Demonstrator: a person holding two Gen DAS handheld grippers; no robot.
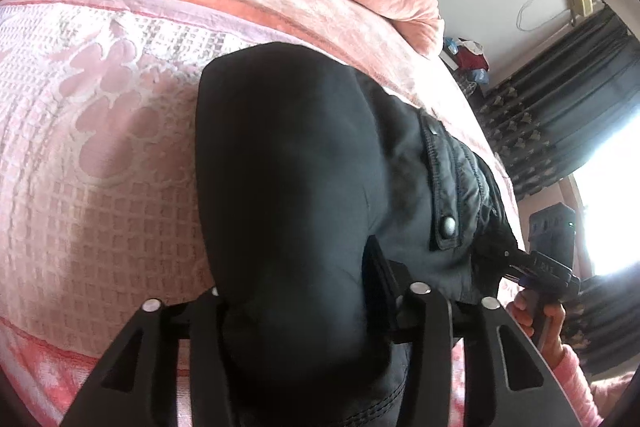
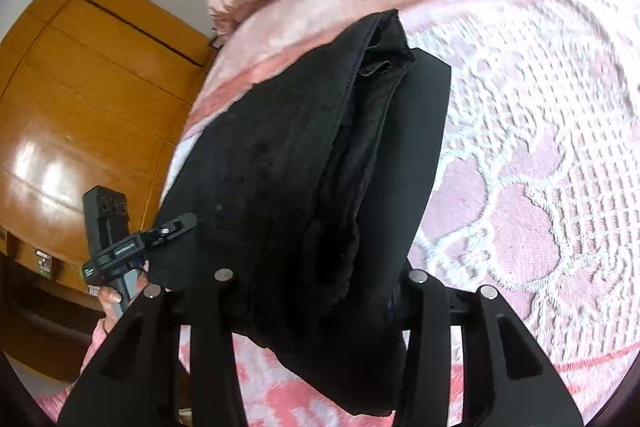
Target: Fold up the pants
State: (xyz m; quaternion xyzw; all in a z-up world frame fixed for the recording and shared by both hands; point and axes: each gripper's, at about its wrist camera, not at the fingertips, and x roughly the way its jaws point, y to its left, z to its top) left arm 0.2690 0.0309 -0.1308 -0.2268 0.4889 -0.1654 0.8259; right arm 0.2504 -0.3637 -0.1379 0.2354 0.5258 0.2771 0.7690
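We found the black pants (image 1: 304, 163) bunched thick over the pink bedspread (image 1: 100, 131), lifted at both ends. Left gripper (image 1: 304, 311) pinched one fabric wad btwn its fingers; right gripper (image 2: 320, 291) clamped the other end, w/ waistband snap (image 1: 449, 225) showing nearby.

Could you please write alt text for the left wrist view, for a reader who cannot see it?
The left tongs are shut on the bulky folded black pants, over a pink patterned bedspread. At the right edge, a hand holds the right tongs, gripping the same pants near a metal snap button.
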